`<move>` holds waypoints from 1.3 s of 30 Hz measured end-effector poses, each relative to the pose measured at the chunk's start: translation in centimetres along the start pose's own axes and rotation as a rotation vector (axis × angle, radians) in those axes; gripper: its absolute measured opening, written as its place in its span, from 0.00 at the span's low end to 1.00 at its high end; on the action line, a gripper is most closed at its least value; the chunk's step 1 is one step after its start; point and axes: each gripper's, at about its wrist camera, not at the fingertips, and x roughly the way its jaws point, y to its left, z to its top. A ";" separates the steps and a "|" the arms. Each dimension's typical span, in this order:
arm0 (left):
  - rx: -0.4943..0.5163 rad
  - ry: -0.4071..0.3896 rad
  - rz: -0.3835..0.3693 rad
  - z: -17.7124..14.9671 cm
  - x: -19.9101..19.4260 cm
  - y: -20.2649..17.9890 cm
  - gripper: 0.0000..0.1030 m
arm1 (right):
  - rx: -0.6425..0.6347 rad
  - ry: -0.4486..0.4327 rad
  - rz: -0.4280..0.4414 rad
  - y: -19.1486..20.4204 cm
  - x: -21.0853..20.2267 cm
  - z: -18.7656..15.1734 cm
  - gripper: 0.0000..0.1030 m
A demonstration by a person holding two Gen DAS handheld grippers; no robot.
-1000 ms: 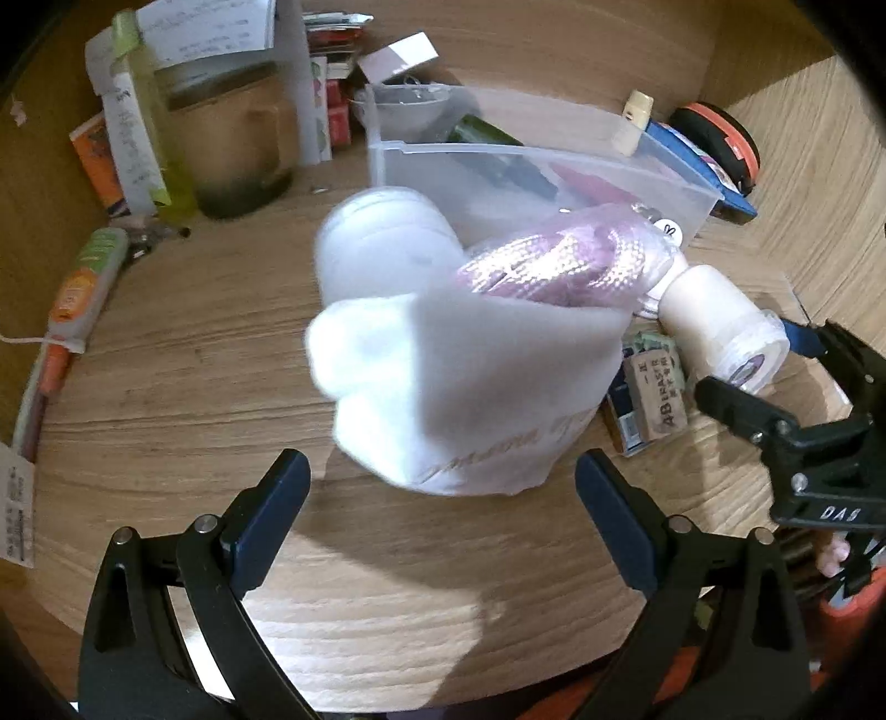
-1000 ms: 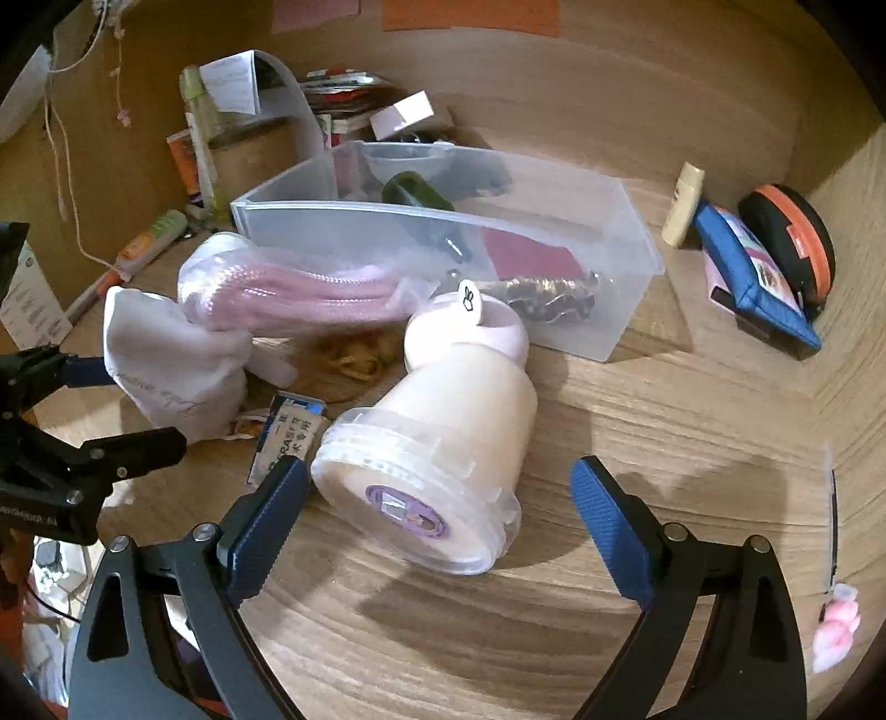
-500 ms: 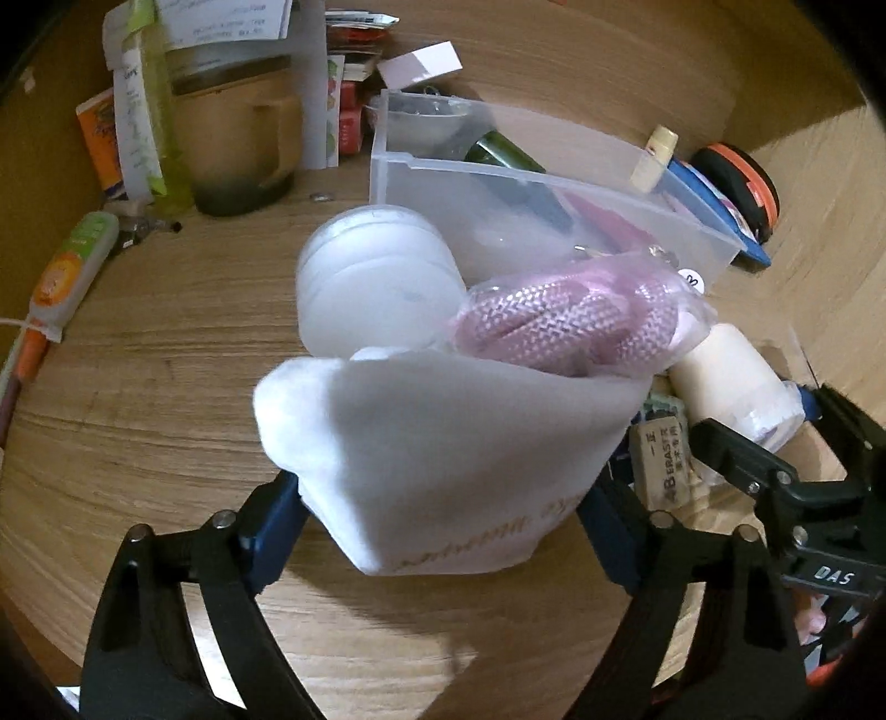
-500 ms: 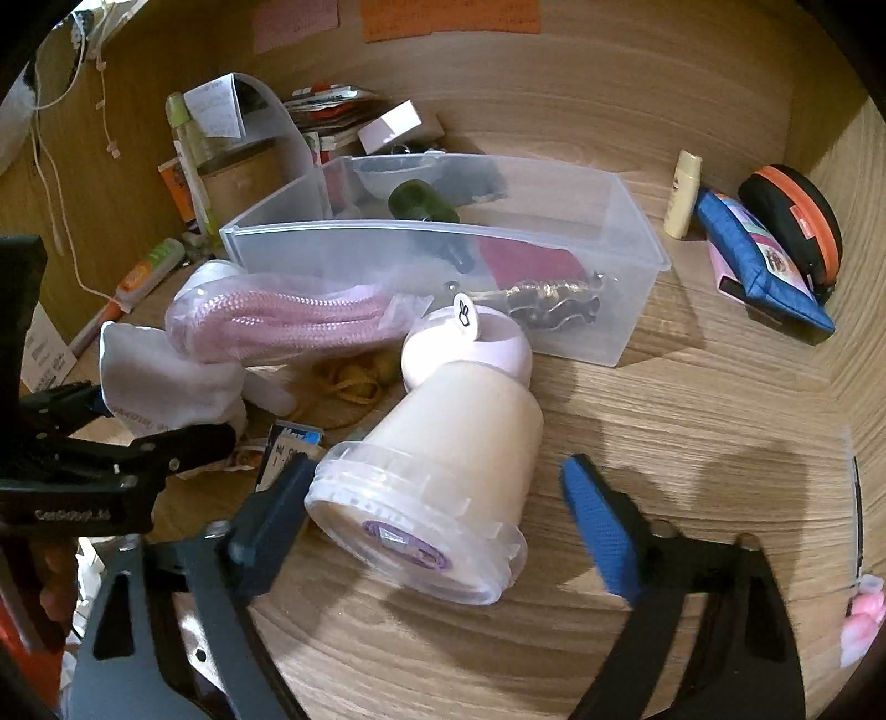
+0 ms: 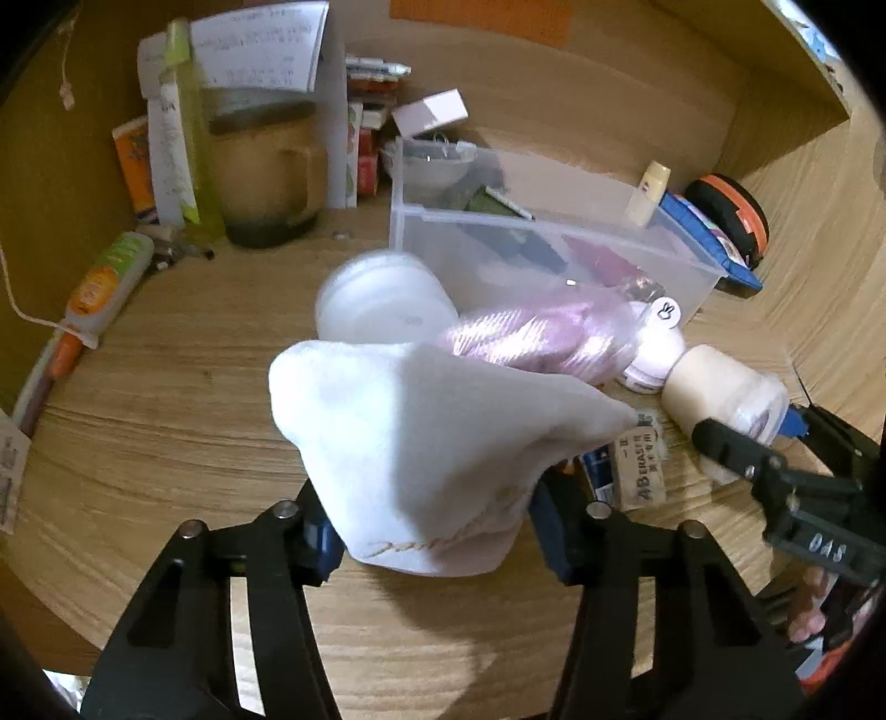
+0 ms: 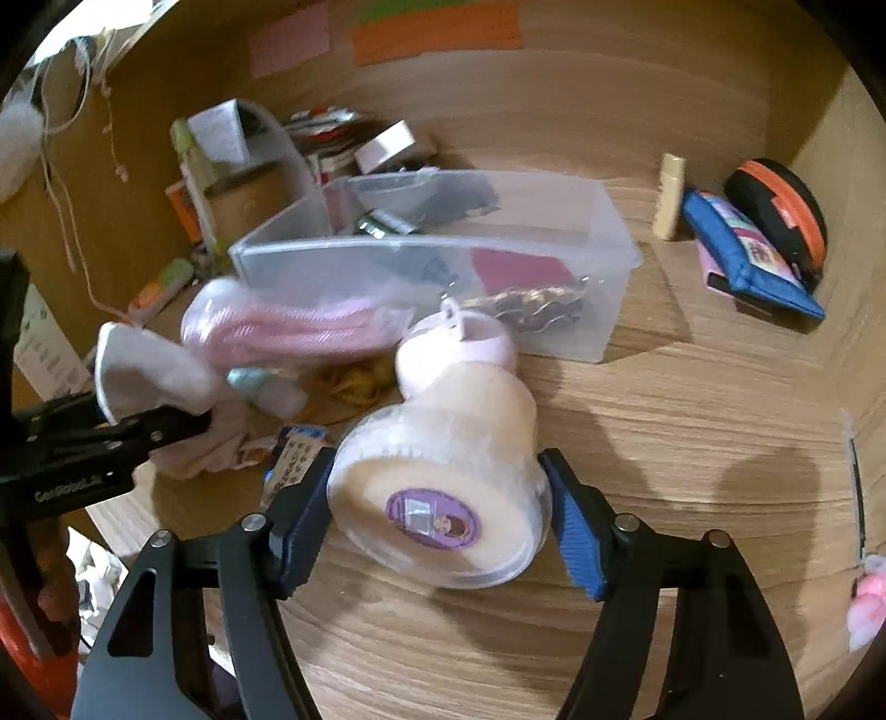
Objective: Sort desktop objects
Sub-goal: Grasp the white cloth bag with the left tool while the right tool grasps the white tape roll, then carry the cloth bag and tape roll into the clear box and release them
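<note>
The left tongs (image 5: 432, 540) had just been closing and clenched the soft, light white cloth (image 5: 421, 443) at its hem, at six o'clock on the table (image 5: 166, 387). The right tongs (image 6: 437, 526) had likewise been closing and pinched the stiff, probably slippery cream bottle (image 6: 448, 476) across its wide base, at six o'clock from the clear bin (image 6: 554, 266).

A cluttered home desk is showing here: a wood-grain desktop (image 5: 166, 399) is sitting inside matching wooden walls, with coloured sticky notes (image 6: 437, 27) hanging on the back panel. A clear plastic bin (image 6: 603, 266), a mug (image 5: 266, 177), pens (image 5: 376, 66), an eraser (image 5: 642, 471) and a blue pouch (image 6: 747, 249) are lying about.
</note>
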 end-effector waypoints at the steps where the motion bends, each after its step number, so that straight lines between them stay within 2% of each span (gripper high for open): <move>1: 0.005 -0.007 0.002 0.3 -0.2 -0.1 0.52 | 0.008 -0.007 -0.001 -0.3 -0.2 0.1 0.66; 10: -0.007 -0.067 -0.035 1.5 -3.0 0.1 0.51 | 0.032 -0.060 0.007 -1.2 -1.8 1.2 0.65; 15: -0.001 -0.107 -0.030 2.1 -4.3 -0.3 0.51 | 0.029 -0.088 0.016 -1.2 -2.7 1.8 0.65; 23: -0.015 -0.175 -0.061 4.4 -5.7 -1.2 0.51 | 0.027 -0.144 0.024 -1.1 -4.2 3.2 0.65; 29: -0.004 -0.217 -0.079 6.2 -6.3 -2.3 0.51 | 0.021 -0.179 0.026 -1.1 -4.9 4.5 0.65; 39: 0.003 -0.240 -0.096 9.4 -5.7 -3.3 0.51 | -0.002 -0.216 0.001 -1.8 -5.1 7.2 0.65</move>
